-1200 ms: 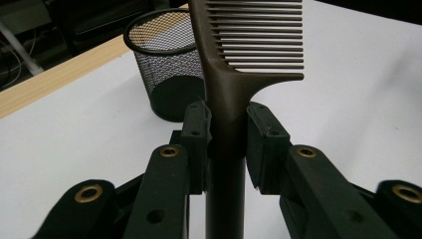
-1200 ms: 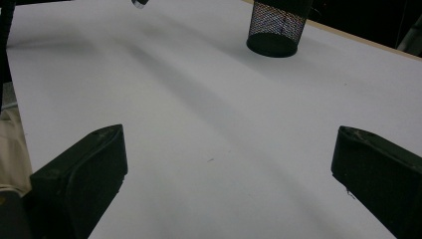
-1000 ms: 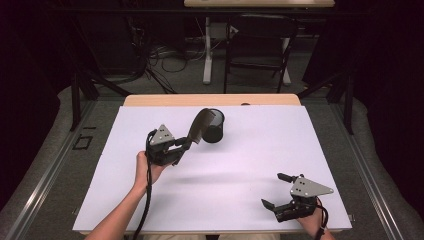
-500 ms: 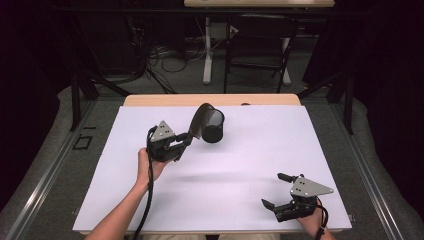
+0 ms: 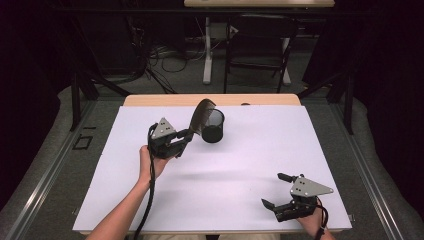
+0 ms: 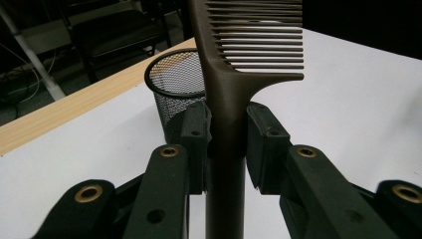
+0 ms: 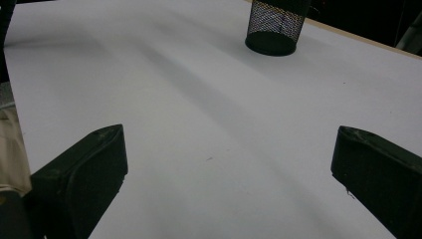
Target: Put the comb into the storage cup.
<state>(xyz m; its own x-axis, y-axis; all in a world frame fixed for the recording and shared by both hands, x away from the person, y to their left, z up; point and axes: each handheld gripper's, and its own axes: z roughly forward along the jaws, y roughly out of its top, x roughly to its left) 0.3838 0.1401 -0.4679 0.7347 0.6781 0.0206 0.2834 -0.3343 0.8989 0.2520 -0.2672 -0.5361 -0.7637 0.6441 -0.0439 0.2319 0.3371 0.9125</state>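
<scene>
The bench [image 5: 220, 200] is covered by a big white sheet, and a wooden edge is seen at its far side. A black mesh cup [image 5: 213, 126] stands upright near the far side, a little left of the middle. A brown comb [image 5: 201, 116] is held up in the air just left of the cup, with its top end beside the rim and leaning over it.

The comb is gripped by the left gripper [image 5: 182, 137], whose jaws are shut tight on the thin handle, just under the teeth. The comb's teeth point up and away. The right gripper [image 5: 279, 191] is rested on the near right of the bench, well apart from the cup. Its jaws are wide open and nothing is held in them.

It looks like the comb is to be dropped into the cup. To do this well, the comb should be tipped so one end points down. It should be moved right over the hole first. Then it should be let down slowly, so the light cup is not bumped or knocked over. The jaws should be opened only when the comb is inside.
</scene>
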